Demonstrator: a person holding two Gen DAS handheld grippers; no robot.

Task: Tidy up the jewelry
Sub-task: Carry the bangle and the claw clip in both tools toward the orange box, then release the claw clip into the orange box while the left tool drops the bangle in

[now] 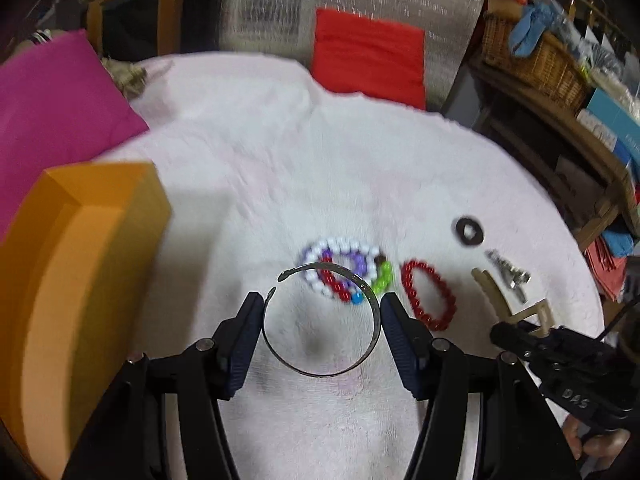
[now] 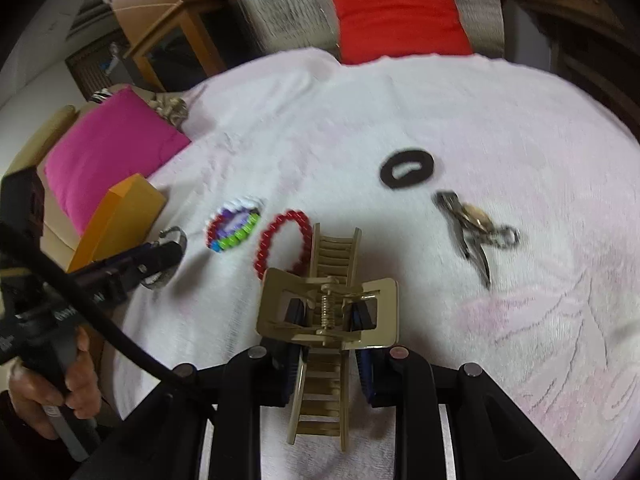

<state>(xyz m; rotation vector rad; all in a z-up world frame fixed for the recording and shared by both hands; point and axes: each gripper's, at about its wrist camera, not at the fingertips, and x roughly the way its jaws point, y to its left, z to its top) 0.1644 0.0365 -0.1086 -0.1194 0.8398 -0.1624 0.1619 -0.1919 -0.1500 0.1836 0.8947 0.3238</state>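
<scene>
My left gripper (image 1: 322, 312) is shut on a thin metal bangle (image 1: 374, 312), held above the white towel (image 1: 280, 160) beside the orange box (image 1: 80, 280). My right gripper (image 2: 326, 312) is shut on a beige claw hair clip (image 2: 326, 276), held over the towel; it also shows in the left wrist view (image 1: 532, 316). On the towel lie a pile of white, purple, red and green bead bracelets (image 1: 344, 270), a red bead bracelet (image 1: 428, 294), a black hair tie (image 1: 467, 231) and metal clips (image 1: 508, 272). The same items show in the right wrist view: bead pile (image 2: 234, 228), red bracelet (image 2: 284, 240), hair tie (image 2: 407, 169), metal clips (image 2: 472, 232).
A pink cushion (image 1: 52, 120) lies at the left behind the orange box. A red cushion (image 1: 368, 56) lies at the towel's far edge. Wicker baskets (image 1: 532, 60) and boxes on shelves stand at the right. A wooden cabinet (image 1: 136, 12) stands behind.
</scene>
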